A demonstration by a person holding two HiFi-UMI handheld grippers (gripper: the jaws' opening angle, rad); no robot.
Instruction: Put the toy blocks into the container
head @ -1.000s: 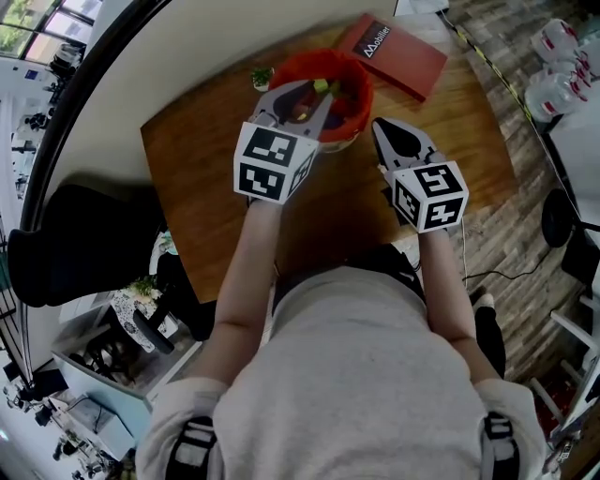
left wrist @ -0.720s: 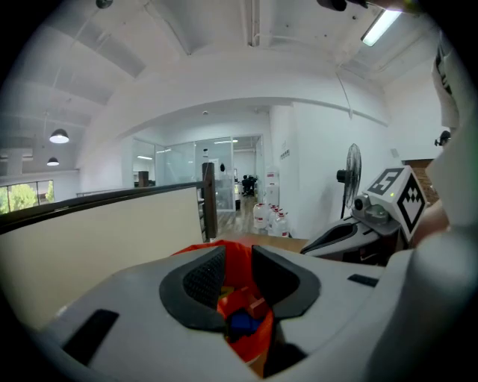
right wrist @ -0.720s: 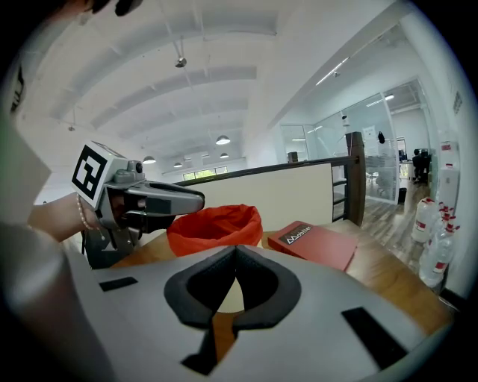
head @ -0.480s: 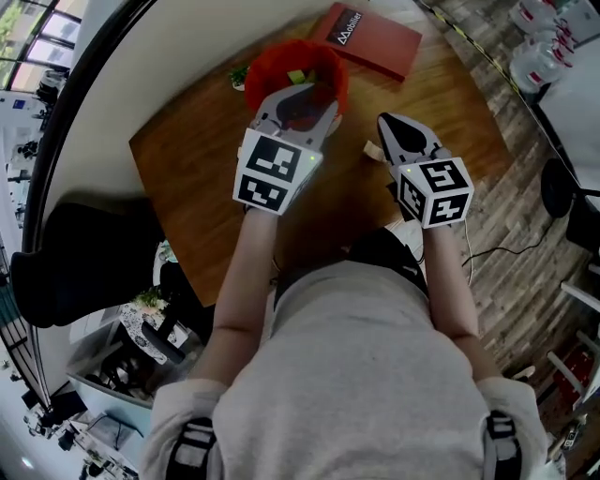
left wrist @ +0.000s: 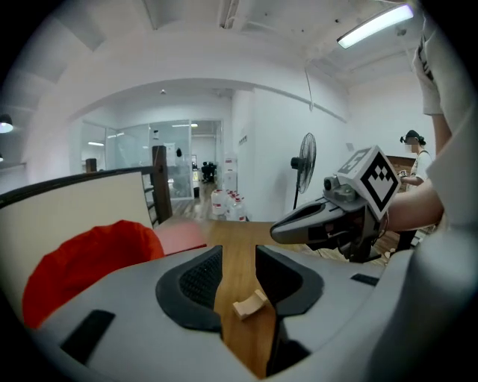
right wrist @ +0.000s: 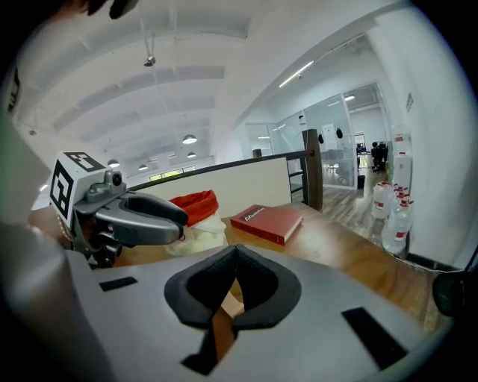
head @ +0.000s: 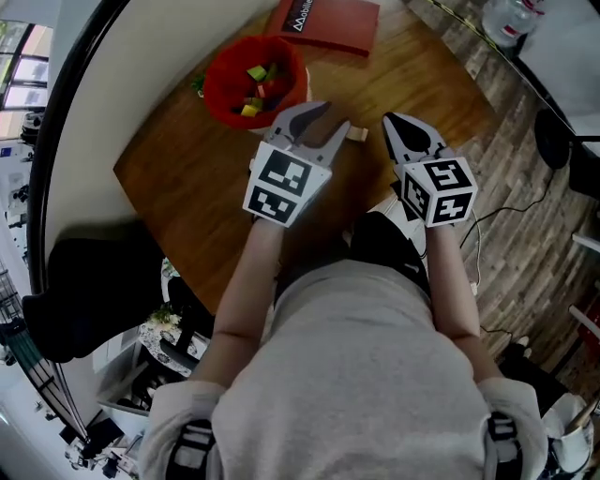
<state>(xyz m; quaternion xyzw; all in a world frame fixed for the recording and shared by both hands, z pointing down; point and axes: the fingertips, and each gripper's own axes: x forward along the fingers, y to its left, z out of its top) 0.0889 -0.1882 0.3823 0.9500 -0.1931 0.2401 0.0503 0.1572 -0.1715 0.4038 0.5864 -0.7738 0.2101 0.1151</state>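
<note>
Several toy blocks (head: 253, 92), yellow and green among them, lie inside the red container (head: 221, 86) at the far left of the wooden counter (head: 187, 178). One pale wooden arch block (head: 356, 134) is outside it, lying on the counter near the container, between the two grippers. The left gripper (head: 312, 116) hovers beside the container with its jaws spread and opening. In the left gripper view the arch block shows in the gap between them, resting on the counter and not pinched. The right gripper (head: 397, 129) sits just right of the block, its jaws pressed together at the tips with nothing gripped. A red book (head: 328, 17) lies beyond the container.
</note>
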